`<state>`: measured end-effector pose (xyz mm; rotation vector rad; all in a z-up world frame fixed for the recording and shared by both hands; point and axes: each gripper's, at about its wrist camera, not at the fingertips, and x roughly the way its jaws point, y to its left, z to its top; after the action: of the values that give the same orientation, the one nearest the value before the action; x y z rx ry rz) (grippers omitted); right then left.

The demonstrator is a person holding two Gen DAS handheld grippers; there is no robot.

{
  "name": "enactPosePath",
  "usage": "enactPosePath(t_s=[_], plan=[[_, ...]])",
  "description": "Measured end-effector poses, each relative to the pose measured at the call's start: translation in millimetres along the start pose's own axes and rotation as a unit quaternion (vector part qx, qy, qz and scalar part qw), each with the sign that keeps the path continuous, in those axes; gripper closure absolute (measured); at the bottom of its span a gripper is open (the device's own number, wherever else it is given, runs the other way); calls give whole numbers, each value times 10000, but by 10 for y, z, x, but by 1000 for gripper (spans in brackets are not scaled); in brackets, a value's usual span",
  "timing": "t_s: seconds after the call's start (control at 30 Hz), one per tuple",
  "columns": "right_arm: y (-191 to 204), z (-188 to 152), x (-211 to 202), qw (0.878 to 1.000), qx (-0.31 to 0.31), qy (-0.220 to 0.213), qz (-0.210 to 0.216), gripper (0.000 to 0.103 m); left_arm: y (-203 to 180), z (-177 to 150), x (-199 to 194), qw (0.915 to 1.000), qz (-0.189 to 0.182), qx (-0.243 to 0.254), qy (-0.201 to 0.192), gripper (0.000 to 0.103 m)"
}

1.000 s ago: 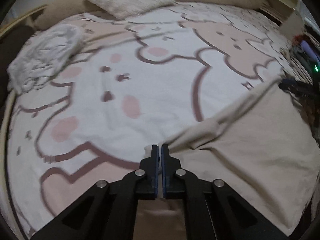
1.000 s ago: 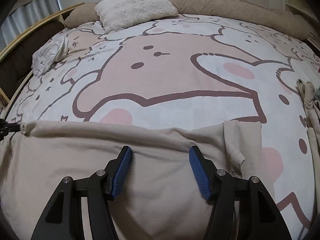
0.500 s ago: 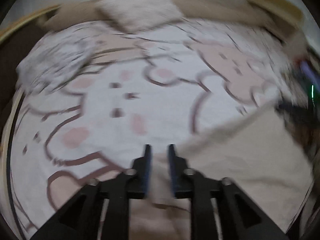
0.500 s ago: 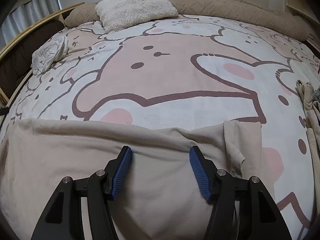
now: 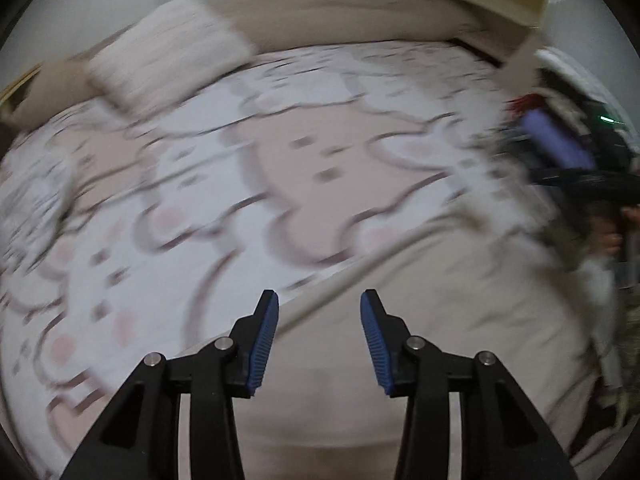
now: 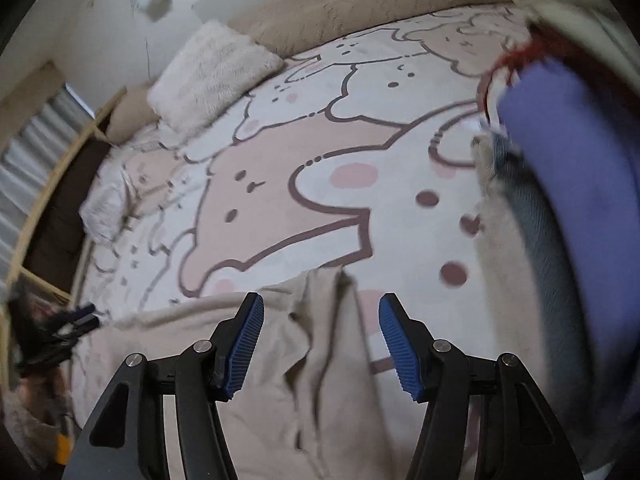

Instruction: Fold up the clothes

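Left gripper (image 5: pixel 319 342) and right gripper (image 6: pixel 321 346) hover low over near beige garment (image 6: pixel 280 392) on bed (image 6: pixel 304 184) — both claws spread wide, holding nothing

Cartoon-print bed (image 6: pixel 320 184), beige garment (image 6: pixel 304 400), fluffy pillow (image 6: pixel 208 76)

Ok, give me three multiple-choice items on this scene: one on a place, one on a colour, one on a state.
1. Where does the beige garment lie?
A. on the bed's near side
B. on the fluffy pillow
C. on the floor

2. What colour are the gripper pads?
A. red
B. blue
C. green

3. How is the left gripper?
A. shut on the garment
B. shut on nothing
C. open

Answers: 1 A, it spreads under both grippers, far from the fluffy pillow. 2 B, the ribbed pads are blue in both views. 3 C, its jaws stand apart, nothing between them.
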<state>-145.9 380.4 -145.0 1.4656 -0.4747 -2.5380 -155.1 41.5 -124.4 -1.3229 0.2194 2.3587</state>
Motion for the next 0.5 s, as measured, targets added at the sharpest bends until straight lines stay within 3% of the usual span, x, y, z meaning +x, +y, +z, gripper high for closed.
enactPosePath(t_s=[0.07,0.13,0.37,0.5], plan=[[106,99,102,9993,-281,178,-174,50,-391,145,220,9993,-266,250,16,61],[211,188,284,9973,-486,436,-346,54,-756,214,507,9979,-277,585,-74,61],[493,354,1045,9802,-900,1433,-1032,56,-1139,10,1320,9971,-401,554,-339,61],[650,368,1318,9643,-1293,1773,-1484,56,-1119,-235,1410,9943,-581,648,-616,61]])
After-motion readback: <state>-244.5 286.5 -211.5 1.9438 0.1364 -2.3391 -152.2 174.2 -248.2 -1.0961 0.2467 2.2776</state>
